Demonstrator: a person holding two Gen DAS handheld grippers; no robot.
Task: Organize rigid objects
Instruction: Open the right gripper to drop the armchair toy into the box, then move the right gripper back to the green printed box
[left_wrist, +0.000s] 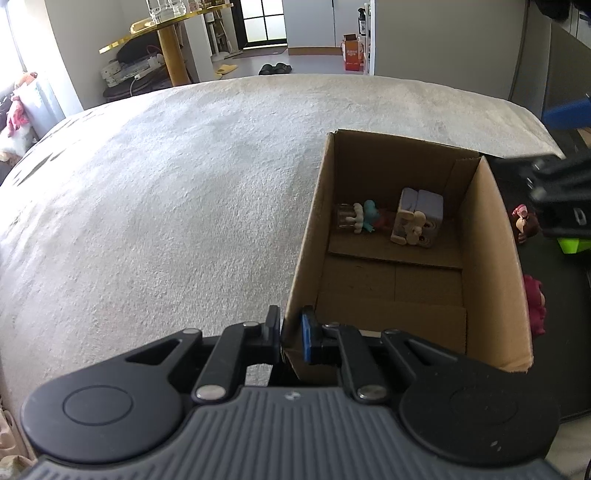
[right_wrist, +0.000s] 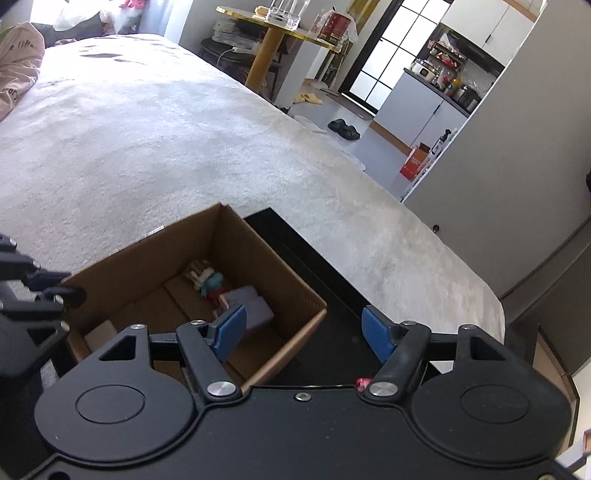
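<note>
left wrist view: your left tool (left_wrist: 291, 334) is clamped on the near wall of the cardboard box (left_wrist: 310, 236). inside, at the far end, lie a figurine (left_wrist: 364, 218) and a lilac block toy (left_wrist: 419, 216).

right wrist view: your right tool (right_wrist: 304, 332) gapes wide, holding nothing, above the box's (right_wrist: 288, 273) right side. a pink bag (right_wrist: 16, 66) on the bed (right_wrist: 184, 140) reads "life".

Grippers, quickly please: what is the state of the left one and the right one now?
Left gripper: jaws shut on the near corner wall of the cardboard box.
Right gripper: jaws open, holding nothing, above the box edge.
</note>
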